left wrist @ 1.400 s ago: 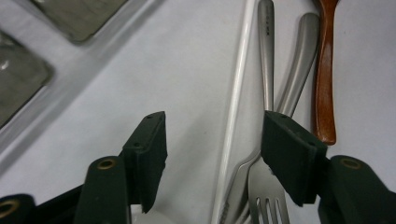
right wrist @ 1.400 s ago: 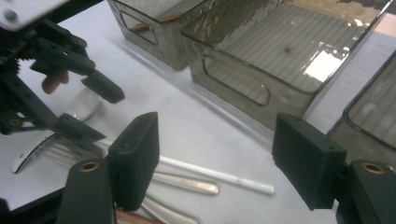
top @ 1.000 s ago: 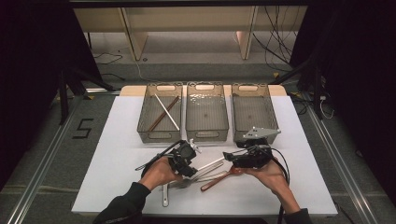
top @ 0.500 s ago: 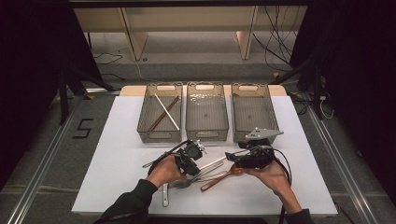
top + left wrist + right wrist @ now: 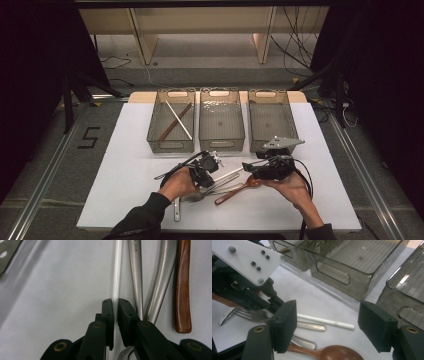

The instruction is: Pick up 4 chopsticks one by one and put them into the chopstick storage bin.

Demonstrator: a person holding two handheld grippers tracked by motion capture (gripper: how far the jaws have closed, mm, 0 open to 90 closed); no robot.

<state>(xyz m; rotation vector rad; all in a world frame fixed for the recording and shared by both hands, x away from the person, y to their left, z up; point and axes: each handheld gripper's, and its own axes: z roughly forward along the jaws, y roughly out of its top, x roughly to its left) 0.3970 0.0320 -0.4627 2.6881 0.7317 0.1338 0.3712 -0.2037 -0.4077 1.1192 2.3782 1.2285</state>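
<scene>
Left gripper [image 5: 115,302] just finished closing, now pinching the white chopstick [image 5: 117,272]; the stick runs straight out between its jaws, flat on the desk [image 5: 130,150]. In the left gripper view, next to it lie two metal handles [image 5: 136,277] and a brown wooden handle [image 5: 182,287], all roughly parallel, close together.

Right gripper [image 5: 327,325] is spread wide, nothing between the jaws. It hangs over the cutlery pile; in its view the white chopstick crosses the gap, with a fork [image 5: 244,313] at the left and the bowl of a wooden spoon [image 5: 337,353] just below.

High view: both grippers near the front of the desk, left gripper at [image 5: 207,167], right at [image 5: 250,167], close to each other over the pile (spoon sticks out toward the person's side).

Three clear bins [image 5: 221,142] sit in a row behind. The left bin [image 5: 155,135] holds one white and one brown chopstick, crossed. I can't see anything in the other two.
</scene>
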